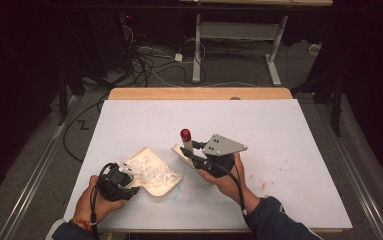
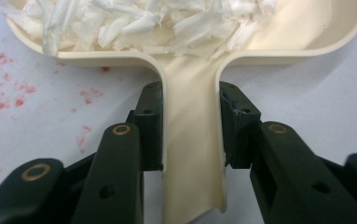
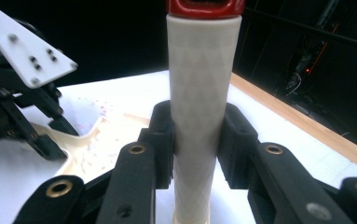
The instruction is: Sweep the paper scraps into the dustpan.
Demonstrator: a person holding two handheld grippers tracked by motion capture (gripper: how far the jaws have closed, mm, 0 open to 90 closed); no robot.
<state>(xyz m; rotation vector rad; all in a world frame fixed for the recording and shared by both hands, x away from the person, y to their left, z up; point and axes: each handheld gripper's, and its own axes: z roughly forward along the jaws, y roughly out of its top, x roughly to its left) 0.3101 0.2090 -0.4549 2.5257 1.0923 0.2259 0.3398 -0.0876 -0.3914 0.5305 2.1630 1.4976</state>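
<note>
Shreds point(image 2: 134, 21) (white) in cream dustpan point(image 2: 192, 140)

Dim and murky all round in the high view, with light falling from above onto the white surface point(image 1: 279, 150) alone, soft short shadows under the hands and mild graininess throughout. Evenly and brightly lit in the left gripper view, close to washed out on the white shreds point(image 2: 143, 23), with the near black claw point(image 2: 190, 126) slightly soft. Strong glare on the pale handle point(image 3: 199, 93) and grey plate point(image 3: 22, 46) in the right gripper view, against a black, blurred background with bent lines toward the edges.
</note>
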